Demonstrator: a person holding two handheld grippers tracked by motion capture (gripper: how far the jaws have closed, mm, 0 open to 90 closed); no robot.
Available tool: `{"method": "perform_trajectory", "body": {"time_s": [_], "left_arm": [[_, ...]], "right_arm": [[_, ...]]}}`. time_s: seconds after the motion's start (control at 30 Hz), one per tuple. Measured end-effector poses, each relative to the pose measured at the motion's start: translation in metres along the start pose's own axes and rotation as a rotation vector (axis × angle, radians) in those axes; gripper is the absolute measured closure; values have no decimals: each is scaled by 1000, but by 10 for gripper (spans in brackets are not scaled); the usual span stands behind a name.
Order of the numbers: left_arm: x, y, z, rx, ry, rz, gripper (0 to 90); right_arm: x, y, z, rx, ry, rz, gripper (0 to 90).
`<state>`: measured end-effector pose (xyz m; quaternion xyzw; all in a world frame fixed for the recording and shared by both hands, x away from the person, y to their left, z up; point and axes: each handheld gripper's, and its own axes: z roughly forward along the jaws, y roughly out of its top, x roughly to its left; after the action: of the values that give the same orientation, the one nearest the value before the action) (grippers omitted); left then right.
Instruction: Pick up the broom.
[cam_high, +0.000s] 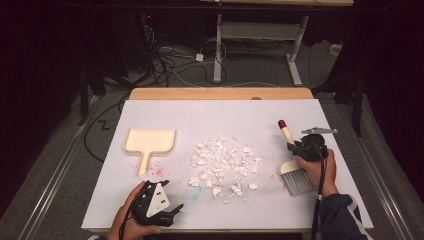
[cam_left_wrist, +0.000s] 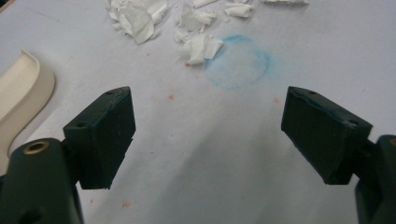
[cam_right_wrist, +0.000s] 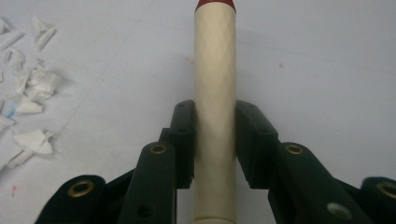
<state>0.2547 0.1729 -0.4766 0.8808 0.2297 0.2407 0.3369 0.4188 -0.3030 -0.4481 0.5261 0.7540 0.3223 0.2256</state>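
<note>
Sweeping job, barely begun: my right gripper (cam_right_wrist: 215, 140) has its jaws clamped on the handle of the brush (cam_high: 289, 150), and nothing is swept yet, as I judge it.

Item list, as things lie now:

- Brush: cream handle with a faint diamond pattern and a dark red cap at the far end. In the right gripper view the handle runs straight up between my two jaws, both pads pressed against it. In the high view the pale bristle head (cam_high: 295, 177) rests on the table at my right, just beside my right hand (cam_high: 317, 167), with the handle pointing away from me.
- Paper scraps (cam_high: 225, 165): white torn bits, scattered in a loose patch at the middle of the table, none of them gathered into a heap and none in the dustpan.
- Dustpan (cam_high: 148, 142): cream, flat on the table to the left of the scraps and well apart from them, handle toward me, pan bare.
- Left gripper (cam_high: 159, 204): jaws standing wide with nothing between them, low over the near left part of the table, near the dustpan but not touching it.
- Table (cam_high: 200, 120): covered with a white sheet; a faint blue ring stain (cam_left_wrist: 240, 63) beside the nearest scraps, small red specks near the dustpan handle.

Left to do, by my reckoning: take up the dustpan, brush the scraps together, push them into the pan.

Writing and labels: none that I can read on brush, dustpan, sheet or grippers.
</note>
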Motion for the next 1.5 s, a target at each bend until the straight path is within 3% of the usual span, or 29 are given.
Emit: {"method": "perform_trajectory", "body": {"time_s": [0.03, 0.13, 0.17, 0.2, 0.27, 0.43, 0.6, 0.67, 0.7, 0.73, 0.77, 0.87, 0.9, 0.93, 1.0, 1.03, 1.07, 1.1, 1.17, 1.3, 1.5], "left_arm": [[0, 0, 0, -1, 0, 0, 170], [0, 0, 0, -1, 0, 0, 169], [0, 0, 0, 0, -1, 1, 170], [0, 0, 0, 1, -1, 1, 170], [0, 0, 0, 4, -1, 5, 170], [0, 0, 0, -1, 0, -2, 170], [3, 9, -4, -58, -2, -52, 170], [3, 18, -5, -86, 10, -70, 170], [3, 29, -5, -123, 4, -90, 170], [3, 29, -5, -123, 4, -90, 170], [0, 42, -3, -152, -28, -109, 170], [-6, 64, 1, -202, -60, -109, 171], [-6, 64, 1, -202, -60, -109, 173], [-12, 82, 5, -236, -87, -103, 177], [-18, 101, 9, -271, -129, -101, 184], [-18, 101, 9, -271, -129, -101, 185], [-21, 110, 12, -288, -147, -97, 185], [-29, 129, 18, -317, -168, -93, 188], [-35, 146, 25, -345, -208, -100, 190], [-47, 169, 41, -361, -238, -110, 202], [-54, 179, 58, -356, -273, -141, 229]], "right_arm": [[0, 1, -7, -42, 15, -12, 712], [1, 3, -14, -64, 4, -18, 712], [3, 5, -23, -113, 19, -34, 712], [3, 5, -23, -113, 19, -34, 712], [5, 5, -34, -166, 40, -65, 712], [11, 8, -55, -225, 42, -81, 712], [19, 12, -71, -289, 47, -86, 713], [28, 15, -81, -325, 57, -103, 714], [31, 16, -84, -339, 61, -113, 714], [35, 18, -87, -340, 64, -123, 714], [39, 19, -89, -348, 67, -132, 714], [50, 22, -98, -370, 93, -148, 714], [54, 23, -101, -380, 100, -157, 714], [59, 23, -104, -389, 103, -169, 714], [69, 25, -110, -403, 111, -191, 714], [74, 25, -114, -414, 118, -200, 715], [74, 25, -114, -414, 118, -200, 715], [84, 26, -121, -429, 145, -218, 714], [92, 26, -126, -437, 159, -231, 714], [109, 24, -131, -442, 191, -264, 714], [128, 19, -130, -427, 214, -307, 714]]}}
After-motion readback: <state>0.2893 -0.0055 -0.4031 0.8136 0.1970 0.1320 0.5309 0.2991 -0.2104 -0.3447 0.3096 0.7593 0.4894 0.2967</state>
